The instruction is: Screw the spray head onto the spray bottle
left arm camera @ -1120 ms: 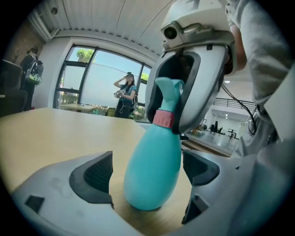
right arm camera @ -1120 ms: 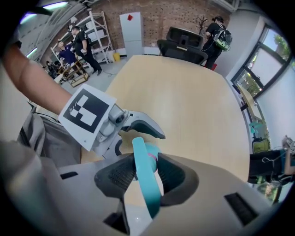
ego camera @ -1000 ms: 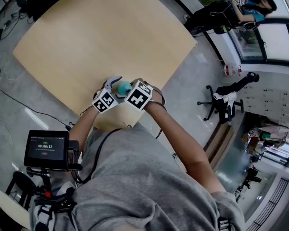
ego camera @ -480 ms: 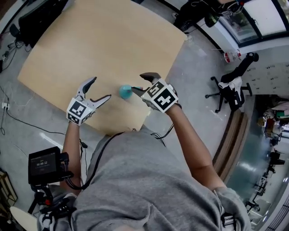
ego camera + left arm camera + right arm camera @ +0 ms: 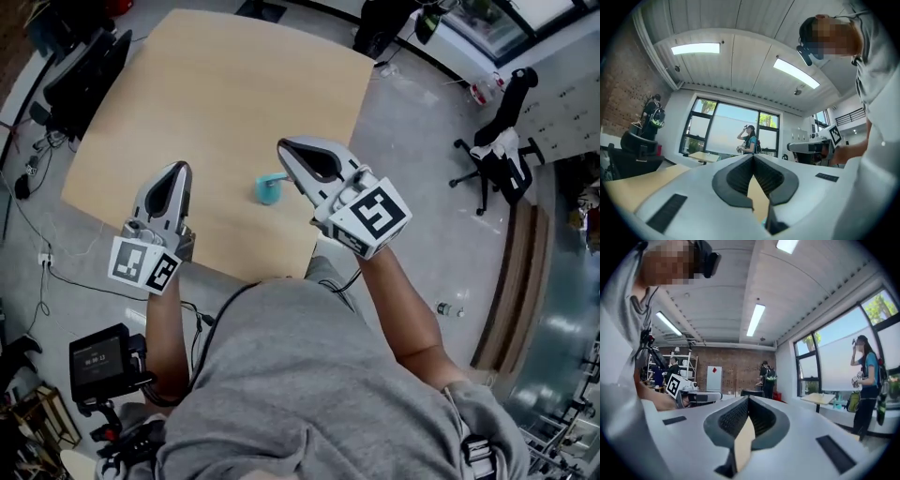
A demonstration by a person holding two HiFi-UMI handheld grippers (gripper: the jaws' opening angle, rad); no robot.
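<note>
A small teal spray bottle (image 5: 269,189) stands on the wooden table (image 5: 225,103) near its front edge, its head on top as far as I can tell from above. Both grippers are lifted off the table and away from the bottle. My left gripper (image 5: 177,169) is to the bottle's left; its jaws are closing and meet with nothing between them (image 5: 752,156). My right gripper (image 5: 285,146) hangs just right of and above the bottle, its jaws likewise closing to a touch, empty (image 5: 748,399). Neither gripper view shows the bottle.
An office chair (image 5: 491,155) stands on the grey floor to the right. Dark bags (image 5: 82,70) lie by the table's left edge. A small screen on a stand (image 5: 103,360) is at the lower left. People stand by the windows (image 5: 749,138) (image 5: 866,380).
Both grippers let go of the bottle, swung apart and rose towards the head camera. Their jaws opened wide, then closed empty. The bottle stays standing on the table.
</note>
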